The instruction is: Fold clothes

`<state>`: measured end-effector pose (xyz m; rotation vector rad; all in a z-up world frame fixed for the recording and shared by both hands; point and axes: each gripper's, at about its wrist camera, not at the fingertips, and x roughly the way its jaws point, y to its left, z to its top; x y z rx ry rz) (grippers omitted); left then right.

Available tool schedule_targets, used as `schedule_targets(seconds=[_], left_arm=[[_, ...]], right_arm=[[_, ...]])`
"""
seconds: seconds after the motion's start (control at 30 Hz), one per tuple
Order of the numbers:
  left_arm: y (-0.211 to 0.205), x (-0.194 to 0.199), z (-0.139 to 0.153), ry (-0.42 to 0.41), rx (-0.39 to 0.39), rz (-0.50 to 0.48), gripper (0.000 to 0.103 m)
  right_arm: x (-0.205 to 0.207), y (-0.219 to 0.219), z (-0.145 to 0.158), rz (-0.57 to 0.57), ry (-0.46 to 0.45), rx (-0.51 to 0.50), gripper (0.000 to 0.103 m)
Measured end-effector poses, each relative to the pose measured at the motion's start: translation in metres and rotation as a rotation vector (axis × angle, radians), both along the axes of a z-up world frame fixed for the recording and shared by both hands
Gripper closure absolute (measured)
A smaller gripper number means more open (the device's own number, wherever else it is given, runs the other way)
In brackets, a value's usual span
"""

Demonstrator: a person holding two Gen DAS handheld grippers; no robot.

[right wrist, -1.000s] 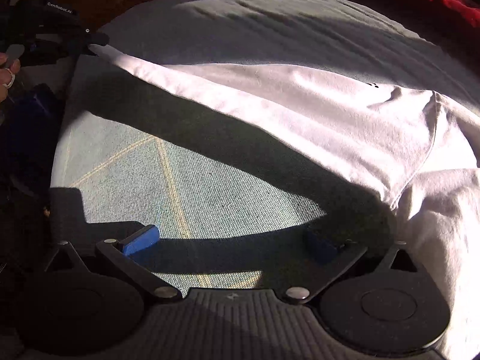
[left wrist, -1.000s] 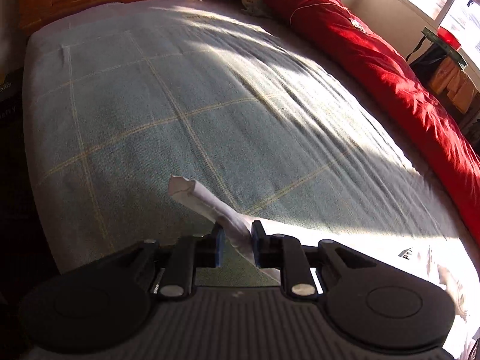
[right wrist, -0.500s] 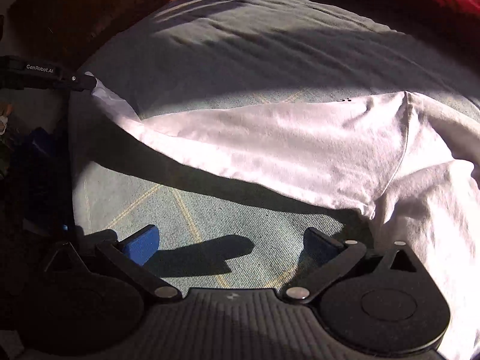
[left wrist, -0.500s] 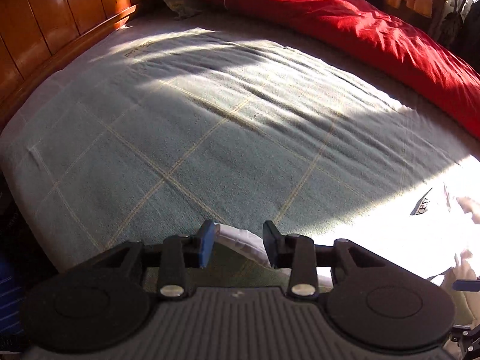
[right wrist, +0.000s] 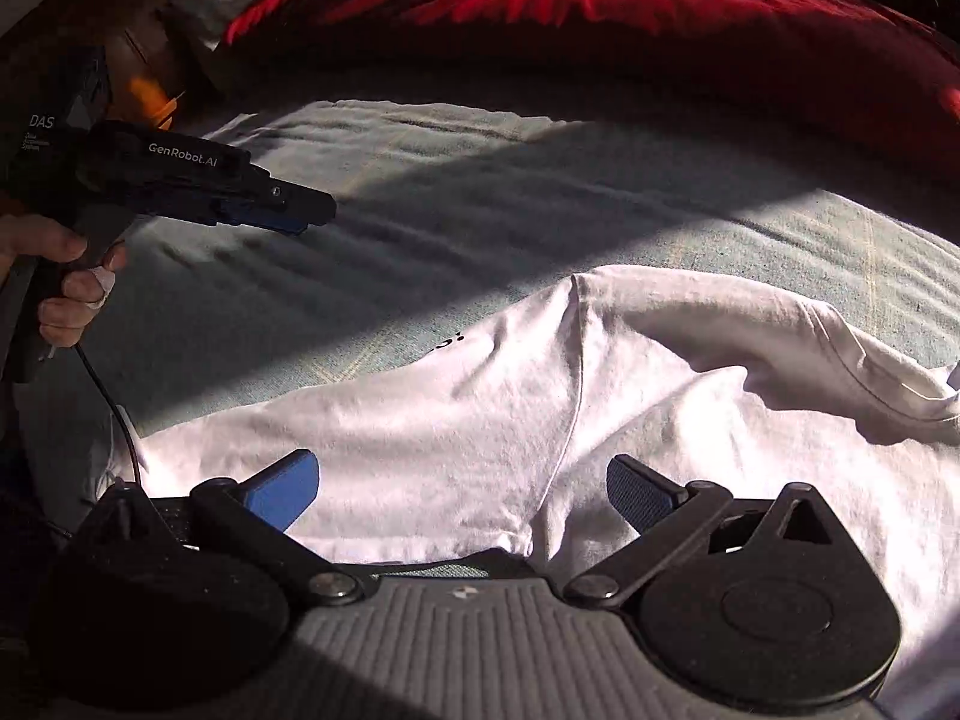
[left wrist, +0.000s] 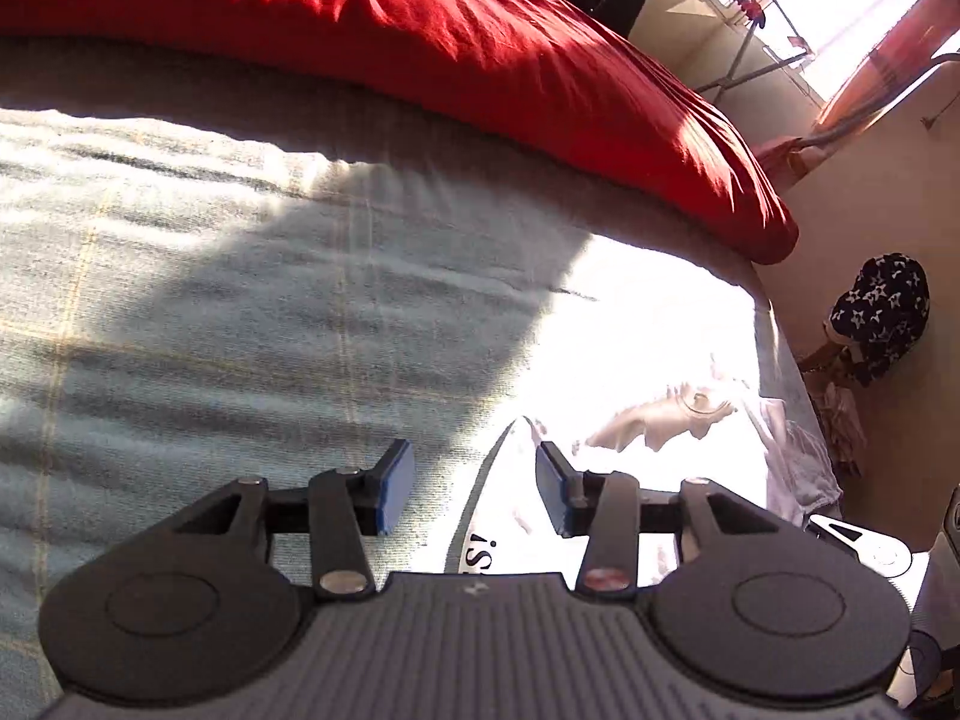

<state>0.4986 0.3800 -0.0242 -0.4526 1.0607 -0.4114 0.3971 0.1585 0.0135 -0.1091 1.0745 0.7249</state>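
A: Status, L gripper?

B: Left gripper (left wrist: 474, 489) has let go. 1 s ago its blue pads were pinched on a corner of the white cotton T-shirt with black lettering (right wrist: 480, 414), holding it up off the bed; half a sec ago the gap was widening w/ cloth between. Now the jaws stand apart, nothing between them. Shirt edge lies just under and beyond the right-hand pad.

A: R gripper?

B: Right gripper (right wrist: 462, 489) spread wide, as in both earlier frames, holding nothing. It has moved in, though: was over bare blanket, now hovers over the shirt, a seam running between its fingers.

A: Garment position?

B: Flat-ish on the grey-green checked blanket (left wrist: 240, 312), one layer laid across the body, a sleeve rumpled beyond the right-hand finger. Red quilt (left wrist: 480, 48) sits well beyond, apart from it.

A: Meaning for the task?

B: Judgement only: released corner = one fold laid down. Shirt isn't a compact bundle; looks mid-job. Folded edge is uneven, may want smoothing.
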Motion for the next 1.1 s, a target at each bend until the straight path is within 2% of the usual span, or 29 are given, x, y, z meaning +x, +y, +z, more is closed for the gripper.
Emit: schedule_targets(seconds=[0.17, 0.3, 0.33, 0.37, 0.4, 0.53, 0.6, 0.8, 0.97, 1.1], left_arm=[[-0.047, 0.063, -0.049, 0.091, -0.012, -0.21, 0.056], [-0.065, 0.086, -0.065, 0.123, -0.107, -0.306, 0.051], [-0.069, 0.093, -0.067, 0.149, -0.174, -0.329, 0.048], [-0.075, 0.101, -0.073, 0.188, -0.246, -0.362, 0.041], [-0.081, 0.105, -0.076, 0.211, -0.275, -0.386, 0.037], [-0.104, 0.121, -0.086, 0.276, -0.399, -0.457, 0.036], [-0.112, 0.13, -0.094, 0.306, -0.482, -0.452, 0.036], [-0.142, 0.145, -0.102, 0.338, -0.659, -0.491, 0.035], [-0.166, 0.154, -0.095, 0.322, -0.701, -0.521, 0.033], [-0.17, 0.157, -0.094, 0.311, -0.63, -0.545, 0.033]], right_arm=[[-0.005, -0.02, -0.007, -0.074, 0.028, 0.016, 0.0], [-0.008, -0.031, -0.012, -0.115, 0.053, 0.04, 0.0], [-0.006, -0.032, -0.013, -0.121, 0.053, 0.043, 0.0], [-0.004, -0.034, -0.014, -0.126, 0.054, 0.046, 0.0], [-0.002, -0.036, -0.015, -0.131, 0.054, 0.049, 0.0], [0.005, -0.042, -0.019, -0.151, 0.056, 0.061, 0.0], [0.009, -0.045, -0.021, -0.161, 0.057, 0.066, 0.0], [0.018, -0.053, -0.027, -0.186, 0.054, 0.072, 0.0], [0.019, -0.058, -0.031, -0.203, 0.047, 0.056, 0.0], [0.017, -0.06, -0.029, -0.211, 0.042, 0.054, 0.0]])
